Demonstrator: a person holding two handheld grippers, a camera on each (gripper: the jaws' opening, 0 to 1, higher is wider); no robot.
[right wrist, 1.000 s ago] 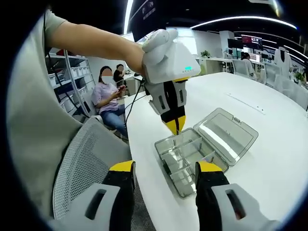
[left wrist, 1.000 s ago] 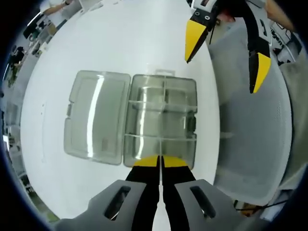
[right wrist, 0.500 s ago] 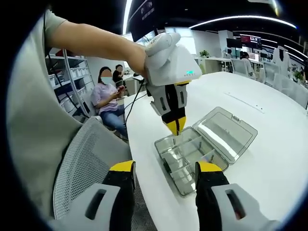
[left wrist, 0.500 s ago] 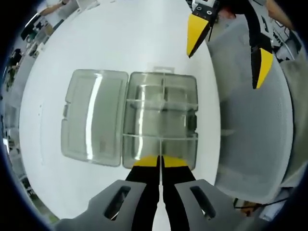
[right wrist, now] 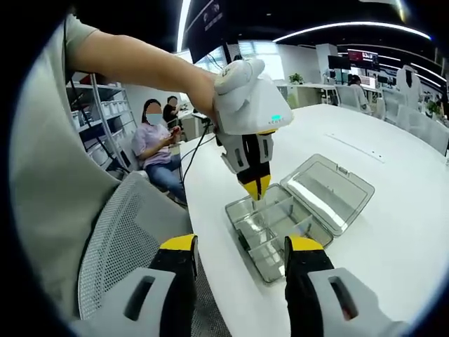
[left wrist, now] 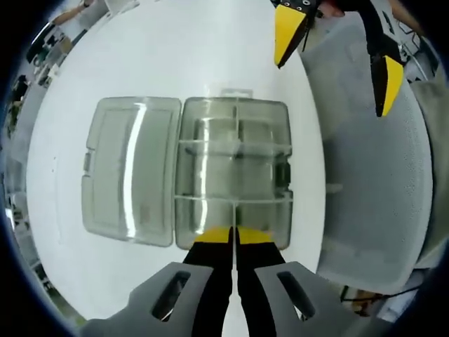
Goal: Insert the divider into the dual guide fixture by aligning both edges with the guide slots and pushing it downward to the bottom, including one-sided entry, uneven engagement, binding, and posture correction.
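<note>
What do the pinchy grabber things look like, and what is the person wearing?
The left gripper has black jaws with yellow tips, under a white housing with a small green light. The right gripper has the same yellow-tipped black jaws on grey mounts with slots. The person wears a white glove and a pale greyish short sleeve.

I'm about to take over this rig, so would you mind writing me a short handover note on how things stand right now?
Left gripper: jaws shut, tips poised above the near end of the clear box; I cannot tell whether they pinch a divider.
Right gripper: jaws open, nothing between them, held off the table edge over the mesh chair.
The box lies open on the white table, lid folded flat beside it. Clear dividers already stand in the tray.
Left to do: confirm the divider, align both edges with the guide slots, and push it evenly to the bottom.
</note>
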